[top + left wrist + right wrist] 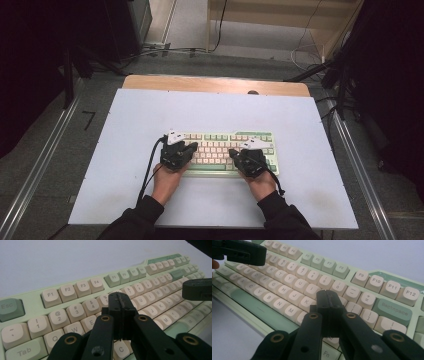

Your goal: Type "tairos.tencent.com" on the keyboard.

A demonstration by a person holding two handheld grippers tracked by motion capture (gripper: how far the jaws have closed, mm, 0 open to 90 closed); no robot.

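A pale green keyboard (220, 150) with cream and green keys lies on the white table, near its front middle. My left gripper (191, 146) hovers over the keyboard's left half, jaws shut with nothing between them. In the left gripper view its closed tips (119, 298) hang above the keys around R and 5 on the keyboard (75, 290). My right gripper (232, 152) is over the right half, also shut and empty. In the right gripper view its tips (326, 293) sit above the keys near K and L of the keyboard (362, 277).
The white table top (150, 110) has free surface all round the keyboard. A wooden strip (215, 84) runs along its far edge. Metal rails (40, 165) flank the table on both sides, and cables lie on the floor beyond.
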